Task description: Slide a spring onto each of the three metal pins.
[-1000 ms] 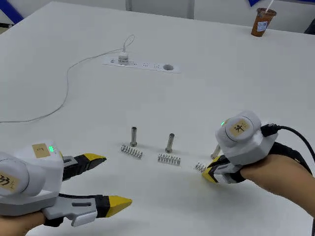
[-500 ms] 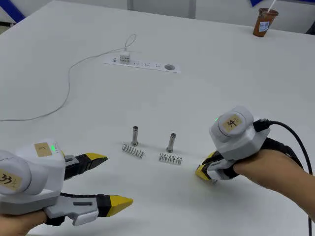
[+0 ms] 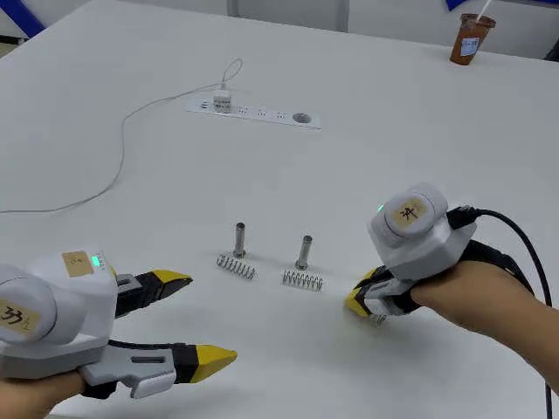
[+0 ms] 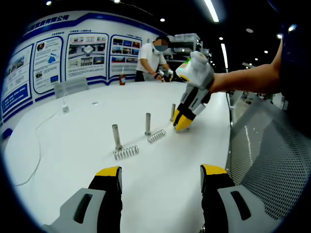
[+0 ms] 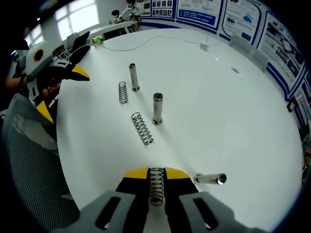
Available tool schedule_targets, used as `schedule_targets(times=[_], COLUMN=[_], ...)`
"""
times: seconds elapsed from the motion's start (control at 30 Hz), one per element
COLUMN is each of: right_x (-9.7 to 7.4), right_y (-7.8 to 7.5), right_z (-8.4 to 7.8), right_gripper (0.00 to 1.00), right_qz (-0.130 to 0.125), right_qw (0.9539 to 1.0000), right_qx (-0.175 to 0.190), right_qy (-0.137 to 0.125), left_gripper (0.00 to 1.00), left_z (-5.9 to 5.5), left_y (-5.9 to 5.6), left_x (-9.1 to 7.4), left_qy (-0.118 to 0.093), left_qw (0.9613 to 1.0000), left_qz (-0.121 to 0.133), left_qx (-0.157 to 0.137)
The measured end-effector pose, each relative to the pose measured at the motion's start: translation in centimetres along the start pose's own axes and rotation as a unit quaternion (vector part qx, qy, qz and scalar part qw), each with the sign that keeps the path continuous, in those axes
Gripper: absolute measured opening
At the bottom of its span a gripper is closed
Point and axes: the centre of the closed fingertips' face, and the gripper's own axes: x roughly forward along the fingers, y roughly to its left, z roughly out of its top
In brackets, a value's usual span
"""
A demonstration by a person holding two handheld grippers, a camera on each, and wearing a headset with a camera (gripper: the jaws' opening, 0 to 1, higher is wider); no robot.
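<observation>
Right gripper (image 3: 360,302) has its jaws pinched shut on a spring (image 5: 156,185) low over the desk (image 3: 393,148), with the third pin (image 5: 210,179) lying on its side just beside them. Left gripper (image 3: 203,319) jaws are wide and hold nothing; the two upright pins (image 3: 239,240) each have a loose spring (image 3: 234,267) lying beside the base. Cup (image 3: 465,37) at the far desk edge holds a brown drink and a straw.
</observation>
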Motion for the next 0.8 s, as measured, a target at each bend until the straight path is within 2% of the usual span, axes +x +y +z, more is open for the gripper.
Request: schedule_targets(times=[0.27, 0.63, 0.73, 0.8], right_x=[-1.5, -3.2, -3.6, -4.0], right_y=[-0.6, -1.7, -2.0, -2.2], right_z=[0.5, -0.2, -0.5, -0.4], right_gripper=[0.12, 0.12, 0.12, 0.12], right_qz=[-0.014, -0.029, -0.032, -0.034], right_qw=[0.9997, 0.9985, 0.9977, 0.9964], right_qx=[0.000, 0.019, 0.029, 0.036], right_qy=[-0.021, -0.042, -0.052, -0.069], left_gripper=[0.67, 0.67, 0.67, 0.67], left_z=[0.2, 0.2, 0.3, 0.3], left_y=[-0.1, -0.3, -0.3, -0.4], left_x=[0.1, 0.1, 0.2, 0.3], left_qy=[-0.002, 0.000, 0.001, 0.001], left_qw=[1.0000, 1.0000, 1.0000, 1.0000], left_qz=[-0.002, -0.004, -0.005, -0.006], left_qx=[0.003, 0.005, 0.006, 0.007])
